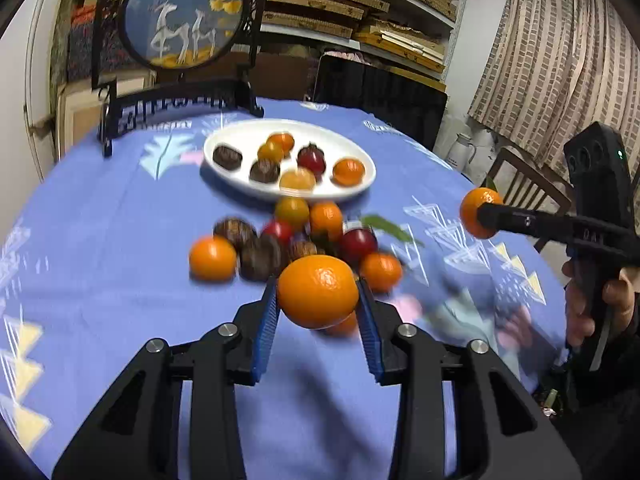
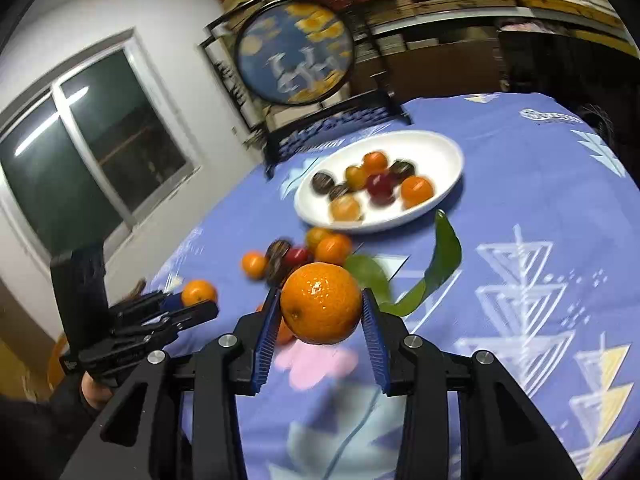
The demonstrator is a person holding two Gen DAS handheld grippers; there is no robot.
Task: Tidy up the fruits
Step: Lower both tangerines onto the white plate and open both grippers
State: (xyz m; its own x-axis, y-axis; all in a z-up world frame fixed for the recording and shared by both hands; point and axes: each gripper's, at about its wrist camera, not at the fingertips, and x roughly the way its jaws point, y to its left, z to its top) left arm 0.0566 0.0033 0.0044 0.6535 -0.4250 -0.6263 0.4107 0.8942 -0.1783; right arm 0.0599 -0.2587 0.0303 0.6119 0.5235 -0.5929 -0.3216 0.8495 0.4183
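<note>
Both grippers pinch a tangerine: left gripper [image 1: 319, 300] on one tangerine [image 1: 318, 291], right gripper [image 2: 321, 312] on another [image 2: 321, 303]. Ahead lies the white plate [image 2: 448, 148]; I'd lower each onto bare porcelain before letting go.

My left gripper [image 1: 318, 300] holds mandarin [image 1: 318, 296] between pads, lifted above tablecloth [image 1: 100, 240]. Loose fruit pile [image 1: 288, 236] lies just beyond it; plate [image 1: 224, 142] with more fruit sits behind pile, framed round screen [image 1: 182, 12] behind plate at table's far edge. My right gripper [image 2: 322, 312] holds second mandarin [image 2: 322, 308] off to right of pile (leaves trail behind it in right wrist view). Shelves [image 1: 360, 12] stand past table, chair [image 1: 524, 184] at far right.
</note>
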